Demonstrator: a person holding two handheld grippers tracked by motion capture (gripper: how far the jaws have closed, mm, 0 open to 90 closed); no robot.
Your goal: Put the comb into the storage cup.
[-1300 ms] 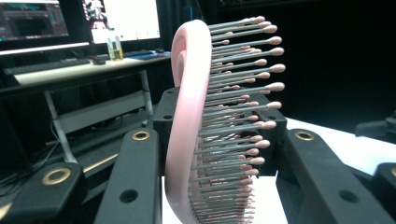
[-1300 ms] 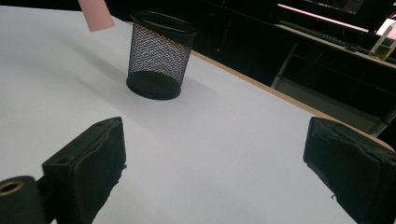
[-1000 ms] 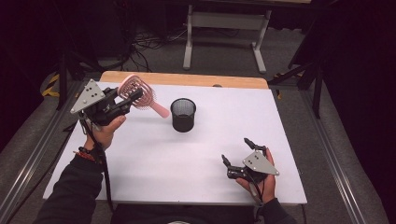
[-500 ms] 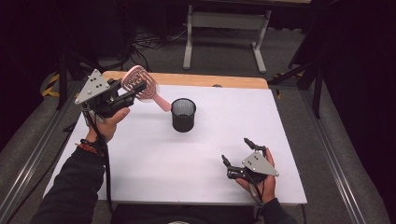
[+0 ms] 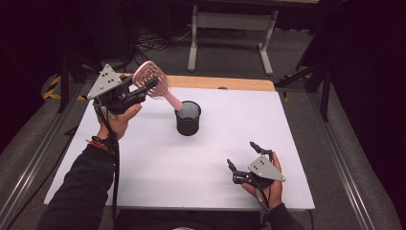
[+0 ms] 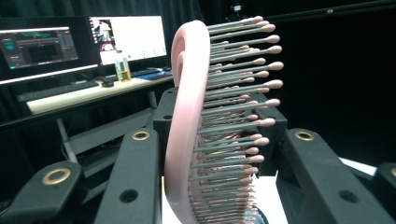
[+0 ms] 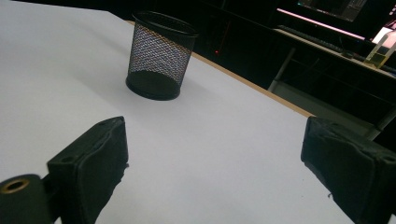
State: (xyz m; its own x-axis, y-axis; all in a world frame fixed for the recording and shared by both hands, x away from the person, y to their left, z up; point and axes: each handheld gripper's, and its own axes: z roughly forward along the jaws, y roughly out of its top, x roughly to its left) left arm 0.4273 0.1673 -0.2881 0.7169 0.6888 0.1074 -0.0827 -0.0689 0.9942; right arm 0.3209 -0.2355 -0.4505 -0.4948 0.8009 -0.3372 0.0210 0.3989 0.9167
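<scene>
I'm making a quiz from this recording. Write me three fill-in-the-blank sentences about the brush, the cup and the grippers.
1. The left gripper is shut on a pink ____.
2. The black mesh cup stands ____ on the white table.
3. The right gripper has its jaws ____, with nothing between them.

Missing words: hairbrush; upright; open

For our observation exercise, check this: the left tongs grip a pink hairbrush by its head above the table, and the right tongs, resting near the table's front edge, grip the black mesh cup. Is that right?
One detail is wrong. The right tongs grip nothing: the right gripper view shows their jaws wide apart, and the black mesh cup stands alone on the white table. The left tongs do grip the pink hairbrush by its head.
</scene>
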